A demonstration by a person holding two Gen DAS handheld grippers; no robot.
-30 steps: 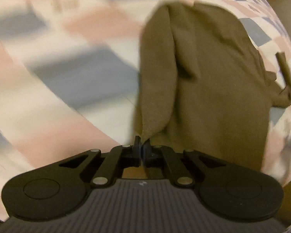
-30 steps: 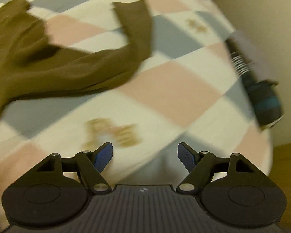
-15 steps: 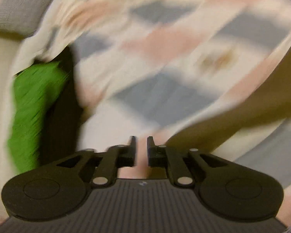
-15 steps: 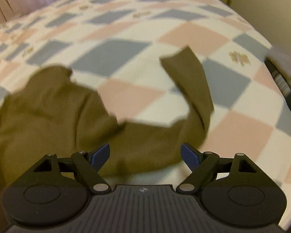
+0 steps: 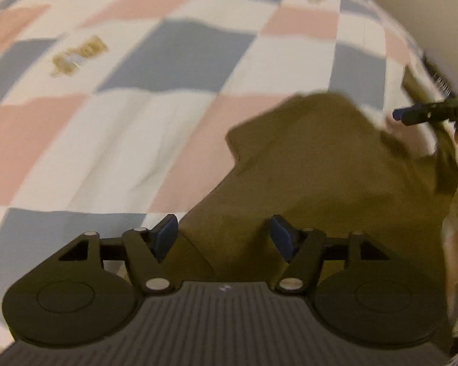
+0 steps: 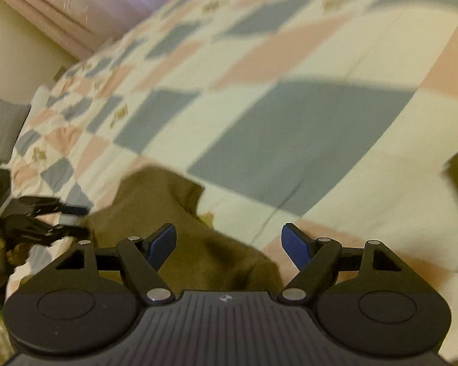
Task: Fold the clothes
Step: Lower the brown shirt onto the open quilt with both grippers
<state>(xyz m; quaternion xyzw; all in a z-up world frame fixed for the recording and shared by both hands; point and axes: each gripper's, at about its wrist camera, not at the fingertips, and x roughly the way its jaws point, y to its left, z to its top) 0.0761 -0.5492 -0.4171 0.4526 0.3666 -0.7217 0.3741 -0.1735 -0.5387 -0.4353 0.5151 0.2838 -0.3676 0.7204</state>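
My left gripper [image 5: 223, 234] & right gripper [image 6: 229, 242]: both jaws spread wide, nothing between the 2 blue pads on either. Just past them the olive garment [image 5: 320, 177] lies rumpled on the checked bedspread [image 5: 168, 70]. Curtain [image 6: 85, 3] at far end.

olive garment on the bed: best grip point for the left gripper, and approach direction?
Likely the squared corner of the olive garment at its far left, lying flat on the checked bedspread. Bring the open left gripper forward and slightly left, straddling that free edge; the cloth nearer is a broad flat panel.
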